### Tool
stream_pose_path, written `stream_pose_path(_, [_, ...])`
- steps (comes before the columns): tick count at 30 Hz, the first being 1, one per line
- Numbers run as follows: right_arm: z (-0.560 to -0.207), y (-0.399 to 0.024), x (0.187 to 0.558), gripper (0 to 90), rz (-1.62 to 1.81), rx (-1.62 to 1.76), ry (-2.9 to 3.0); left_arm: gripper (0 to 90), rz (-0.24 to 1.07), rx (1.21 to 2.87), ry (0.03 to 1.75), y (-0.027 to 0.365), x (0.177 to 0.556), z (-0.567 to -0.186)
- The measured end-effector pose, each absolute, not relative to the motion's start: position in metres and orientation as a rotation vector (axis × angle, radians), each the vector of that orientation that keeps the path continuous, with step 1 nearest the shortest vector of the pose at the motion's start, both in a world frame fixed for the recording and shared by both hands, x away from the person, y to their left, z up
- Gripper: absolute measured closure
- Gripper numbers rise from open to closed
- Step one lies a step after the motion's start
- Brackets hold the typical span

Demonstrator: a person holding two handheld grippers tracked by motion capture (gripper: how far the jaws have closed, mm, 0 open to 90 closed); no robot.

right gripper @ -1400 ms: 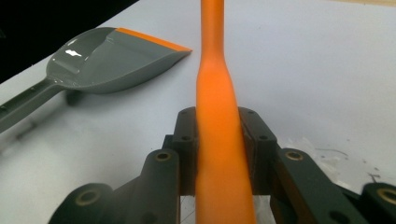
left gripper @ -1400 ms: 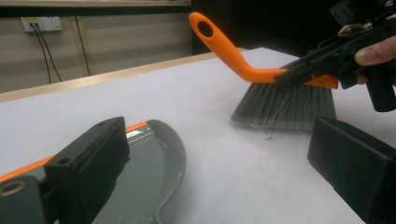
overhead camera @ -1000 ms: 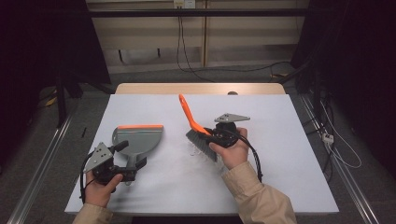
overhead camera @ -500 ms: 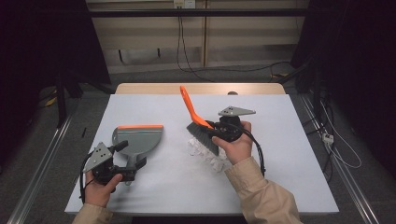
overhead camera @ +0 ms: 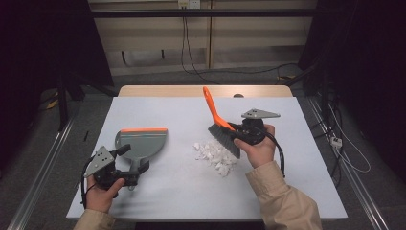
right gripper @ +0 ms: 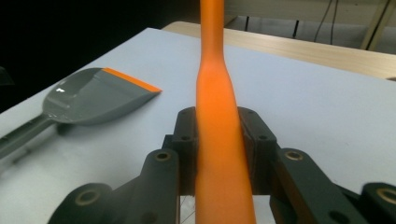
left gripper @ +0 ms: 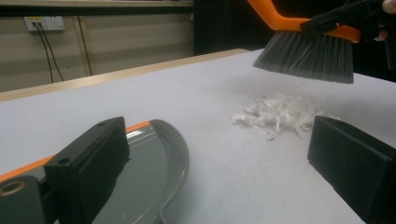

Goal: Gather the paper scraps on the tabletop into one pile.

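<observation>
An orange-handled brush [overhead camera: 216,115] with grey bristles hangs just above the table. My right gripper [overhead camera: 235,132] is shut on its handle [right gripper: 215,98]. A small heap of white paper scraps [overhead camera: 214,154] lies on the table left of and below the bristles [left gripper: 306,56]. The grey dustpan [overhead camera: 142,143] with an orange lip lies flat at the left. My left gripper [overhead camera: 132,159] rests at the dustpan's handle end. Its jaws [left gripper: 217,130] stand wide open, with the pan [left gripper: 149,168] by the left one and the scraps [left gripper: 280,114] ahead.
The white tabletop [overhead camera: 163,110] has a wooden strip [overhead camera: 158,90] along its far edge. Metal rails run along both sides of the table on the floor. Cables hang on the back wall and lie on the floor at the right.
My right gripper has carried the brush to the right and slightly up, which has uncovered the paper scraps. The left gripper and the dustpan have stayed put.
</observation>
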State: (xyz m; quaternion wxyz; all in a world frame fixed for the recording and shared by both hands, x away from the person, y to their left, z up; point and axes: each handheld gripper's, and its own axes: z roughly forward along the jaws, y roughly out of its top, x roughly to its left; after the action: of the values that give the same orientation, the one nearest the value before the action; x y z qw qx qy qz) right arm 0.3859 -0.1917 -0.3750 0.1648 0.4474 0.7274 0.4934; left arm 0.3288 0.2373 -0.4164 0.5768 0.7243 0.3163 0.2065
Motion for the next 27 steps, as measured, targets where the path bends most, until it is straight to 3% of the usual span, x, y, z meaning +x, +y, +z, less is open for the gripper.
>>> stream_pose_path(16, [-0.412,-0.227,0.385,71.6,1.235,1.361,2.03,5.0,0.481,1.7,0.741,0.236,0.329,-0.417])
stream_pose_path(27, [-0.429,-0.207,0.382,71.6,1.204,1.331,1.996,5.0,0.483,1.699,0.741,0.236,0.328,-0.417])
